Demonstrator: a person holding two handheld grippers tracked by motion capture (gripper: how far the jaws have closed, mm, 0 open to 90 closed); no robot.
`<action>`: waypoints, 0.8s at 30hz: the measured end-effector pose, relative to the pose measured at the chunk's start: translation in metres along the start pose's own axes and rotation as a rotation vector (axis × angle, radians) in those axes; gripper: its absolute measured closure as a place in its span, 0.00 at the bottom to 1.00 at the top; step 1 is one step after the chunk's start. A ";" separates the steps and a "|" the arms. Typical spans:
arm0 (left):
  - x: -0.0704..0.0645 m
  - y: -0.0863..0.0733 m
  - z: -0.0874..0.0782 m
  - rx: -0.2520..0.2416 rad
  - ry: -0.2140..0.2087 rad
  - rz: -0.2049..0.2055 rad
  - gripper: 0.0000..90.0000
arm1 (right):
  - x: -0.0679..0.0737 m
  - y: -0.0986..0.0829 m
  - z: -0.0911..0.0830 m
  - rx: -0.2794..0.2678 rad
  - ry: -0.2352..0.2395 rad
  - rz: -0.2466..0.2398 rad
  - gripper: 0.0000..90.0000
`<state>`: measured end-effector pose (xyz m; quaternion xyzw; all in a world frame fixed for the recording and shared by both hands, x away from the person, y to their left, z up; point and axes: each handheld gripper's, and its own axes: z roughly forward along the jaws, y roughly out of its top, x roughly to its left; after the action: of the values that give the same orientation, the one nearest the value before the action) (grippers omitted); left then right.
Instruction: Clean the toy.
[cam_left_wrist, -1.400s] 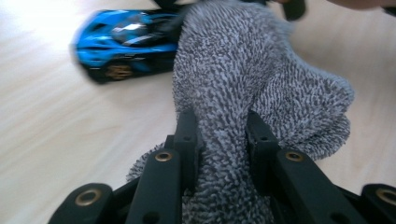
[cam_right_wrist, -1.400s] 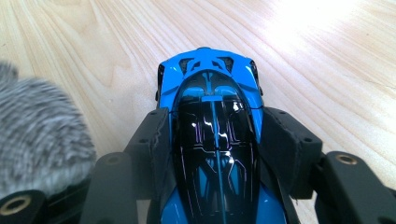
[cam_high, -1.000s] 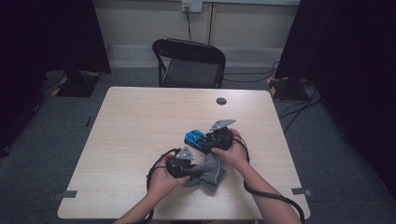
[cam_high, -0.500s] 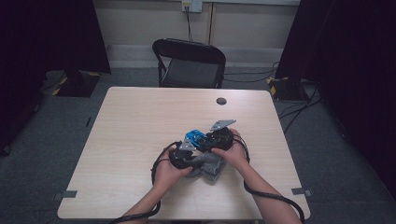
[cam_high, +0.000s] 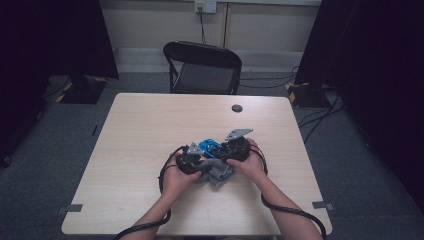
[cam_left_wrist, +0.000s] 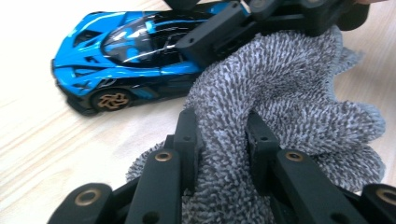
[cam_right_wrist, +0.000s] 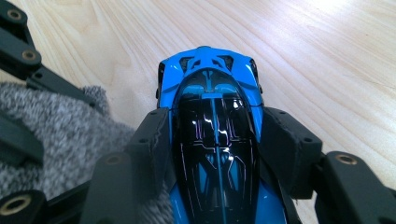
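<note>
Clearly a wiping step: the right gripper (cam_right_wrist: 219, 140) has its jaws closed on the sides of the blue car (cam_left_wrist: 126, 65), pinning it to the table (cam_high: 150, 130). Just beside the car, the left gripper (cam_left_wrist: 219, 140) pinches a fold of grey cloth (cam_left_wrist: 289, 93). Next, I judge, the cloth must be dragged across the car's body while the car is held steady.

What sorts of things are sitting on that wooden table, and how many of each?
Blue and black toy sports car: 1
Grey fuzzy microfibre cloth: 1
Small round dark disc: 1
Black two-jaw handheld grippers, left and right: 2
Total: 5
</note>
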<state>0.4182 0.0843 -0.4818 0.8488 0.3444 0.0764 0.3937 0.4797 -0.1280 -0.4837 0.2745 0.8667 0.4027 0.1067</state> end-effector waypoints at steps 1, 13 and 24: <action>0.000 0.000 0.000 0.000 0.000 0.000 0.79 | 0.000 0.000 0.000 0.000 0.000 0.000 0.48; 0.021 -0.005 -0.010 0.004 0.053 -0.043 0.79 | 0.000 0.001 0.000 0.003 0.000 -0.001 0.48; 0.032 -0.007 -0.016 0.005 0.079 -0.070 0.79 | 0.000 0.001 0.000 0.005 -0.001 -0.003 0.48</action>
<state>0.4317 0.1180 -0.4808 0.8336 0.3892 0.0952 0.3803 0.4801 -0.1273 -0.4832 0.2734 0.8681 0.4002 0.1071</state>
